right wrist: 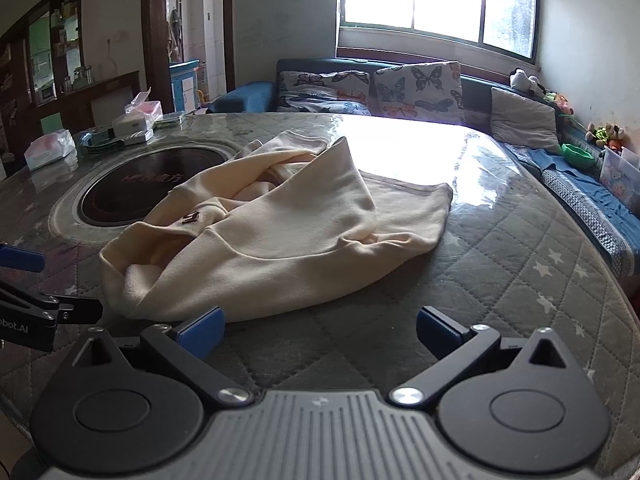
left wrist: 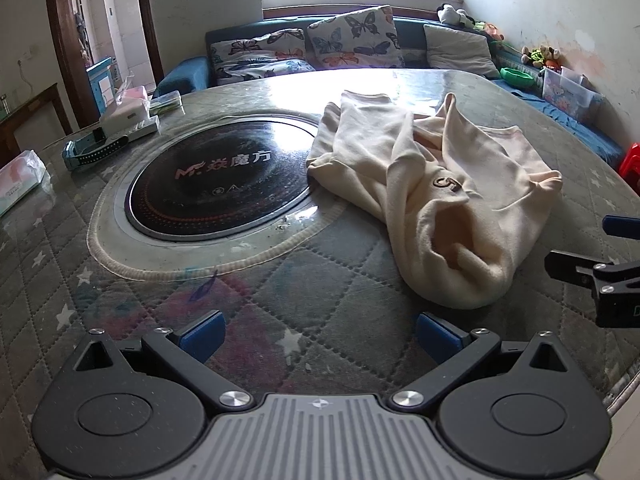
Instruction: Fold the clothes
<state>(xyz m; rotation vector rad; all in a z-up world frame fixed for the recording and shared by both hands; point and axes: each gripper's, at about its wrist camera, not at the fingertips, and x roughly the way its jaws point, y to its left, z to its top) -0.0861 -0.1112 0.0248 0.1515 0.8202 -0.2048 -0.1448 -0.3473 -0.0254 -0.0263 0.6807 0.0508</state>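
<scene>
In the left wrist view, the left gripper gapes empty; the cream sweatshirt lies crumpled on the desk toward one o'clock. In the right wrist view, the right gripper gapes empty too, the sweatshirt just ahead at eleven o'clock, nearer this gripper, its long axis running toward one o'clock.

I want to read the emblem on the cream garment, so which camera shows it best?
The left wrist view: the small dark emblem faces the camera on the cream garment. In the right wrist view the emblem is foreshortened and blurred.
</scene>
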